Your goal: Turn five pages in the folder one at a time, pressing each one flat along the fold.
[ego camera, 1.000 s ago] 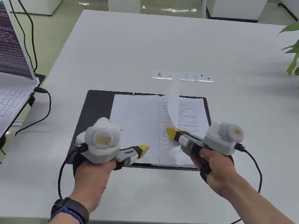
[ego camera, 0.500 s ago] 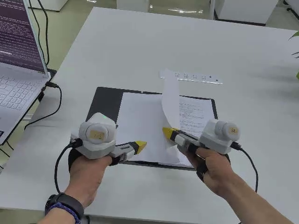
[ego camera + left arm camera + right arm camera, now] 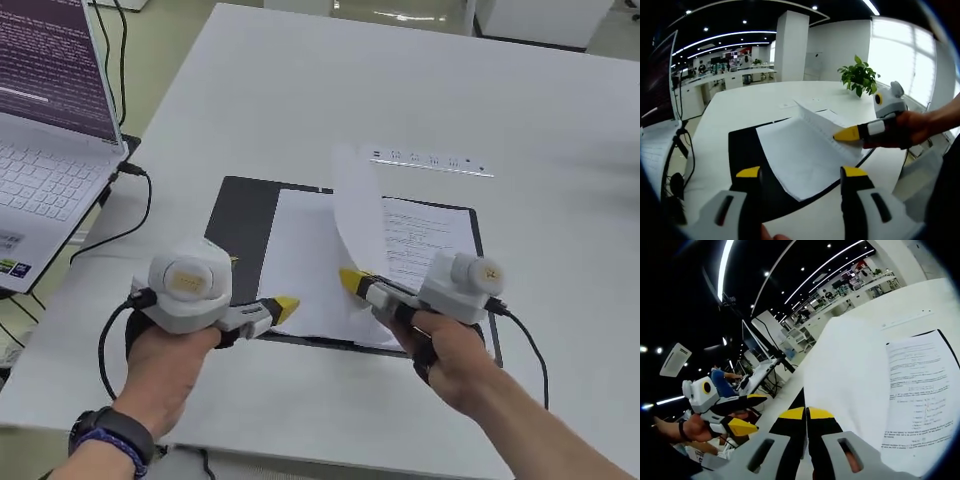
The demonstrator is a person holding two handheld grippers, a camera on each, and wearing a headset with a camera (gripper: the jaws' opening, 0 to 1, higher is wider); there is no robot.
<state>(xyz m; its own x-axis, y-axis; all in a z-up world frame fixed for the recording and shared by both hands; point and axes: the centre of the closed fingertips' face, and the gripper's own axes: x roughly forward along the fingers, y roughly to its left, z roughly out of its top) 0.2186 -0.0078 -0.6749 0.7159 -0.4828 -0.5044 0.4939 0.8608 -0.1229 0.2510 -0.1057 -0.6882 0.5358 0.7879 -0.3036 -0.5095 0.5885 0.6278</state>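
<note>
Noted right claw [image 3: 806,413] pinched shut on lifted page [image 3: 358,205] (right gripper view), page curled upright just beyond it over open folder [image 3: 240,215] on desk [image 3: 300,90] (head view); left claw [image 3: 801,172] gaping wide, empty, folder just ahead (left gripper view).

2 grippers [image 3: 284,305] [image 3: 349,281], 1 folder [image 3: 240,225], 1 laptop [image 3: 50,130], 1 pwr strip [image 3: 430,161]

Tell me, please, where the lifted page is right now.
In the head view the lifted page stands over the middle of the open folder, its lower edge pinched in the right tongs, with the printed page to its right.
</note>
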